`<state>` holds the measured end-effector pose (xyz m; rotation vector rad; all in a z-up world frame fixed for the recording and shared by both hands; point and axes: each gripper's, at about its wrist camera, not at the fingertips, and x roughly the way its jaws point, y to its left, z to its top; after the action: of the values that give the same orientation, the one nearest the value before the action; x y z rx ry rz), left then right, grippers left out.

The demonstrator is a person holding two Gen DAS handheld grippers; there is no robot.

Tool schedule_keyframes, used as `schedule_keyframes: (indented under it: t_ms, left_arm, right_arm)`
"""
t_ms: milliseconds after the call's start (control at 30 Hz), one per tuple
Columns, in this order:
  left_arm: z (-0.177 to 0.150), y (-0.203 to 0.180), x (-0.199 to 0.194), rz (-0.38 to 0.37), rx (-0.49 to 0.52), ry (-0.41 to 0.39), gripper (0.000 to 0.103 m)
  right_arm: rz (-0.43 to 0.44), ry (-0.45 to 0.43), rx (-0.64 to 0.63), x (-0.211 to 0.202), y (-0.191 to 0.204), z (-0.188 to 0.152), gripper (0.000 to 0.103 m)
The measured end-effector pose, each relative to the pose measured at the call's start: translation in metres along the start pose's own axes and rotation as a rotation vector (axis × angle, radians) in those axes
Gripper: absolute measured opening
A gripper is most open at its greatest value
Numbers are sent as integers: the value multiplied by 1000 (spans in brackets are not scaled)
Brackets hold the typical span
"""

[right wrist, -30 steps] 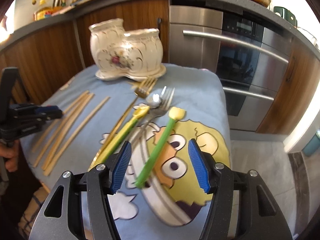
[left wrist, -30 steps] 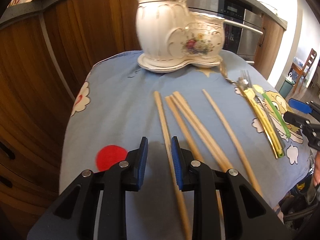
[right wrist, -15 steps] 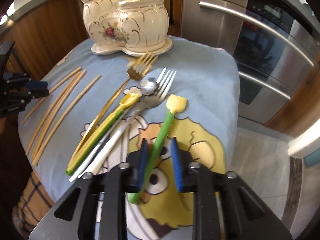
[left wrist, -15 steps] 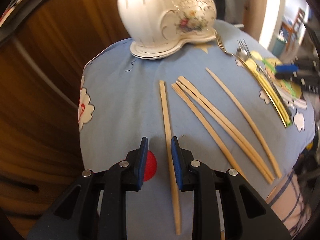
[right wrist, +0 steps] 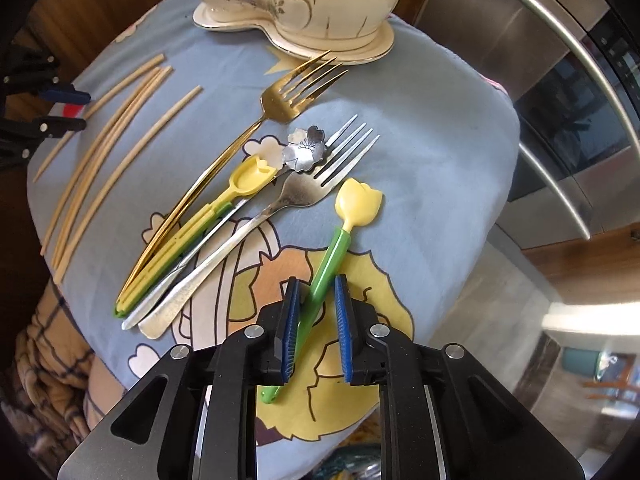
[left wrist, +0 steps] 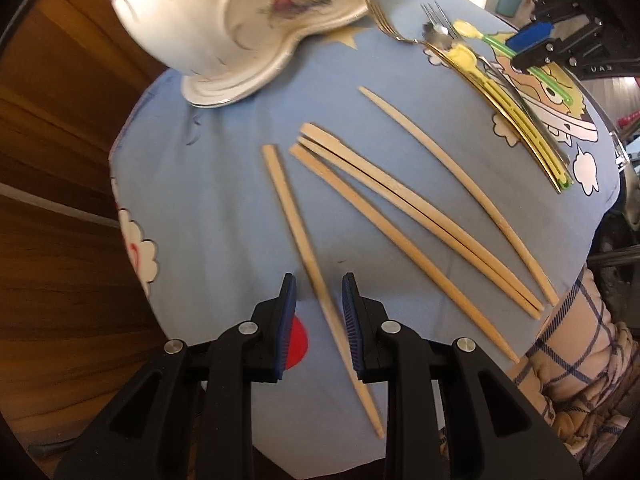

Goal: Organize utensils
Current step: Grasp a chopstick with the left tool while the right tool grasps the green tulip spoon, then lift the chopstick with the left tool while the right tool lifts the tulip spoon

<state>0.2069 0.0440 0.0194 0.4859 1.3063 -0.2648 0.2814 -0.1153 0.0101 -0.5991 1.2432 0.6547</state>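
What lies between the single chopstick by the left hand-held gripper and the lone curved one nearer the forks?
Three chopsticks lie between the single chopstick and the curved one, two pressed together; left wrist view shows it.

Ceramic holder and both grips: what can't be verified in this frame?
- Ceramic holder: top cut off by the frame edge in both wrist views; contents unseen.
- Left gripper around the chopstick: pad contact unclear.
- Right gripper around the green spoon: same.

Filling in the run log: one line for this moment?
left gripper: open, straddling chopstick | right gripper: open, straddling green-handled spoon | ceramic holder: untouched
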Motion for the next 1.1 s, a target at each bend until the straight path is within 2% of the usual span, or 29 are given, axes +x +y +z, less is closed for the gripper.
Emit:
schedule_keyframes:
  t_ms: [133, 267, 333, 400, 433, 467, 633, 700, 867, 1000, 1100]
  left_arm:
    - [1, 10, 4, -24, -40, 0, 26]
    - [-1, 30, 10, -102, -96, -5, 26]
    - [-4, 38, 12, -149, -138, -12, 23]
    - [-6, 50, 15, -161, -149, -21, 16]
    - [-7, 53, 15, -163, -155, -24, 7]
    - [-7, 56, 15, -155, -161, -29, 6]
    - [-5, 53, 16, -76, -115, -20, 6]
    - [-1, 42, 5, -46, -97, -7, 6]
    - [6, 35, 2, -16, -69, 7, 6]
    - [-1, 47, -14, -42, -119, -51, 5]
    - [-7, 61, -33, -78, -183, -133, 5]
  right_arm:
    - [11, 9, 20, 2, -6, 0, 26]
    - [31, 6, 41, 4, -13, 0, 27]
    - [24, 2, 32, 5, -14, 0, 27]
    - [22, 2, 30, 6, -16, -1, 27]
    - [20, 2, 27, 6, -16, -1, 27]
    - [21, 3, 28, 6, -14, 0, 27]
    - [33, 1, 39, 6, -14, -1, 27]
    - [24, -2, 27, 5, -13, -2, 27]
    - [13, -16, -7, 4, -3, -3, 17]
    - [-26, -50, 5, -1, -6, -5, 12]
    - [-14, -90, 38, -9, -15, -9, 11]
